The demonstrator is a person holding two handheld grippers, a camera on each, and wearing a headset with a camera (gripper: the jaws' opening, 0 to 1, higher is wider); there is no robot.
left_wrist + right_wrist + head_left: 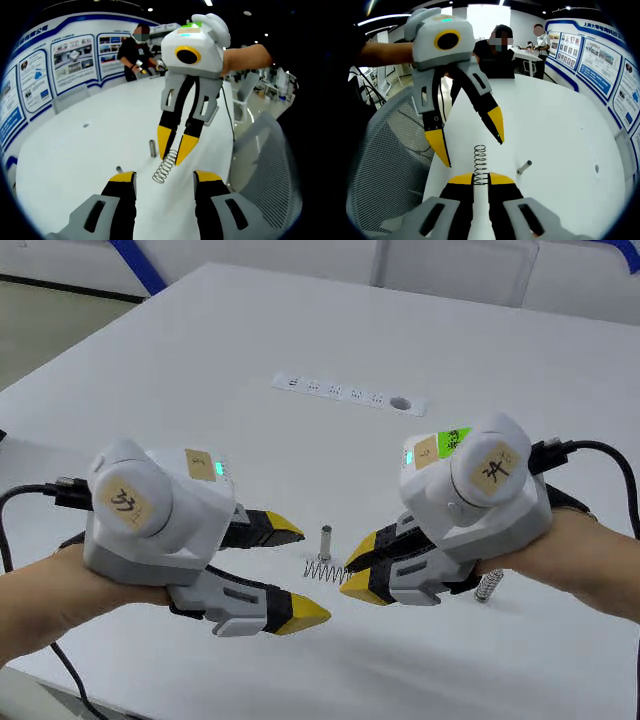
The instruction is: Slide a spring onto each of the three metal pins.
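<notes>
Tabletop [200, 360]: white, smooth, broad.
Power strip [350, 394]: white, lying flat toward the far side of the tabletop; row of sockets, round dark opening at its right end.
Chair [265, 165]: grey mesh back, just beside the tabletop edge.
Wall boards [75, 55]: blue-bordered panels of text and pictures, in a row along the wall.
Person [136, 55]: dark top, at the tabletop's far end in the left gripper view.
Second person [542, 42]: white shirt, standing farther back in the right gripper view.
Blue stripe [135, 265]: diagonal, upper left of the head view.
</notes>
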